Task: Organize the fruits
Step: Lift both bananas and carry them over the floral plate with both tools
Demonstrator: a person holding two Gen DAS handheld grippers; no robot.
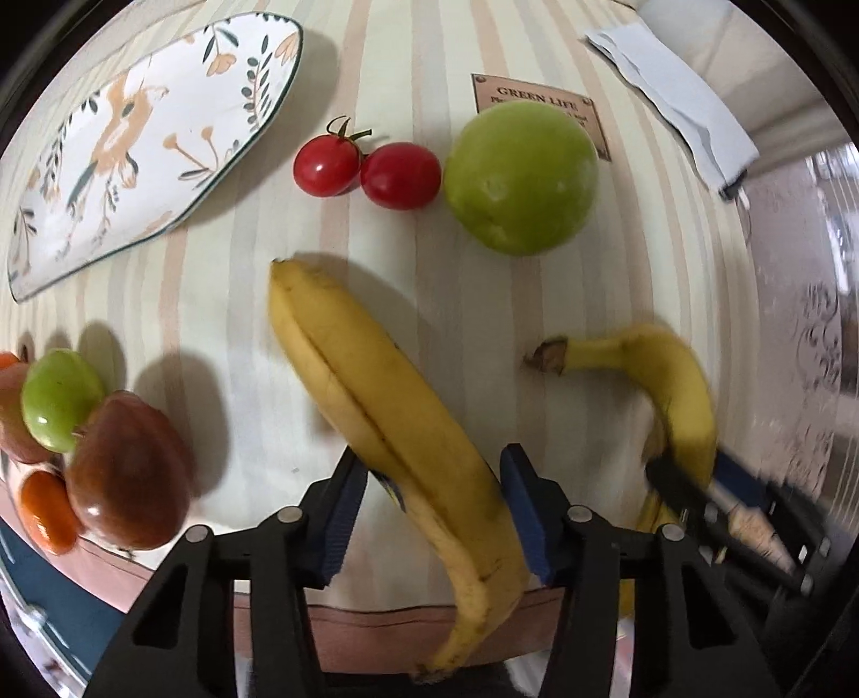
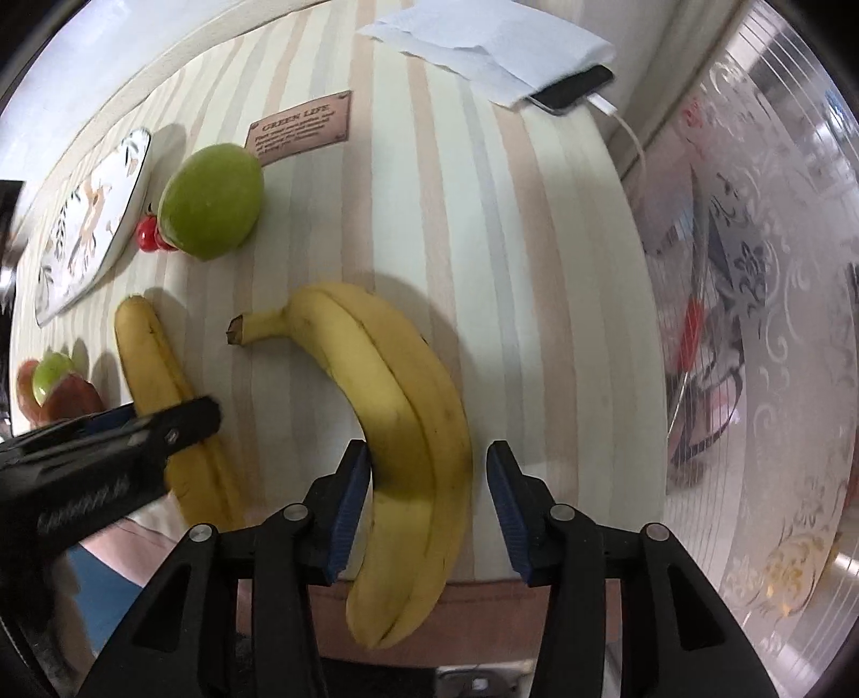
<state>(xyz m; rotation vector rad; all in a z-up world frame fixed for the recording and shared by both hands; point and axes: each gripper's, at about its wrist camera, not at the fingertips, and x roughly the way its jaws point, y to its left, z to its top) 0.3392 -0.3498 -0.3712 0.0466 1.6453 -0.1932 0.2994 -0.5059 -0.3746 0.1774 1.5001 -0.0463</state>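
Two bananas lie on the striped tablecloth. My left gripper (image 1: 434, 510) is open, its blue pads on either side of the left banana (image 1: 386, 408), which also shows in the right wrist view (image 2: 155, 386). My right gripper (image 2: 429, 499) is open around the right banana (image 2: 397, 408), seen in the left wrist view (image 1: 671, 397) too; its left pad is close to the peel, the right pad apart. A large green fruit (image 1: 521, 177) sits beyond, with two red tomatoes (image 1: 370, 169) to its left. An empty floral plate (image 1: 134, 145) lies at the far left.
A pile of small fruits (image 1: 91, 456), brown, green and orange, sits at the table's left edge. A brown "GREEN LIFE" label (image 2: 303, 129) is on the cloth. White paper (image 2: 483, 48) over a phone (image 2: 572, 88) lies at the far right, near the table edge.
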